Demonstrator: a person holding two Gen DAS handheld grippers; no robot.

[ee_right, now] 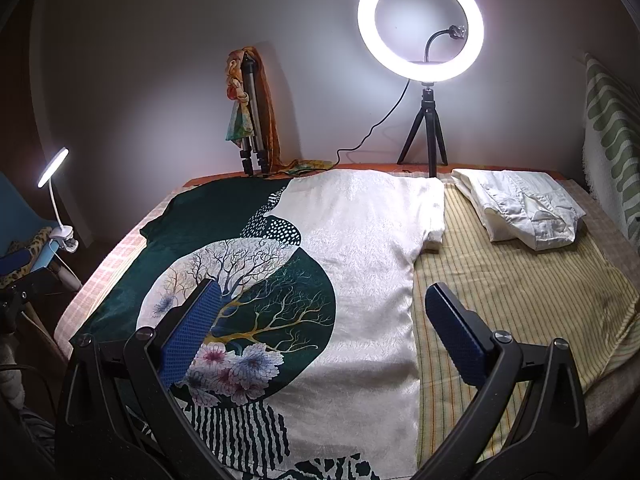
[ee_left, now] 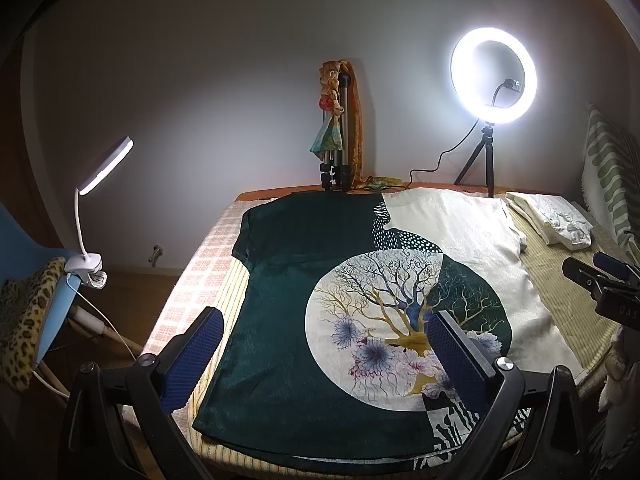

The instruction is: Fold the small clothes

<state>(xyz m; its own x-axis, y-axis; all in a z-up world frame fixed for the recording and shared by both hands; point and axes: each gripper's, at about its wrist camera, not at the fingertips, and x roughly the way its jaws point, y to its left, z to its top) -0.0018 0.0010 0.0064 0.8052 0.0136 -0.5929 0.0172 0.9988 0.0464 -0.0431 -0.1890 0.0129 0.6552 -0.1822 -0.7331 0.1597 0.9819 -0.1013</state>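
A: Where does the shirt (ee_left: 320, 280) lie?

B: Flat and spread on the bench (ee_right: 520, 300), over a yellow striped cloth (ee_right: 500, 280); one half is dark green, the other cream, with a round print of a tree and flowers in the middle; one short sleeve reaches toward the left edge, the other toward the middle of the bench.

A: And the left tool (ee_left: 324, 322)?

B: It hangs above the near part of the shirt, tilted down, its blue pads (ee_left: 200, 344) spread wide with nothing between them; one pad is over the striped cloth by the green side, the other over the tree print; whether they touch the fabric I cannot tell.

A: The right tool (ee_right: 320, 304)?

B: Also wide and holding nothing; its left pad sits over the flower print, its right pad over the striped cloth just beside the cream edge of the shirt.

A: Anything else on the bench?

B: A folded white garment (ee_right: 520, 208) lies at the far right, apart from the shirt; a lit ring light (ee_right: 420, 24) on a small tripod stands at the far edge; a folded tripod (ee_right: 252, 120) draped with a scarf leans against the wall; a clip lamp (ee_left: 104, 168) is clamped to a blue chair (ee_left: 52, 312) on the left.
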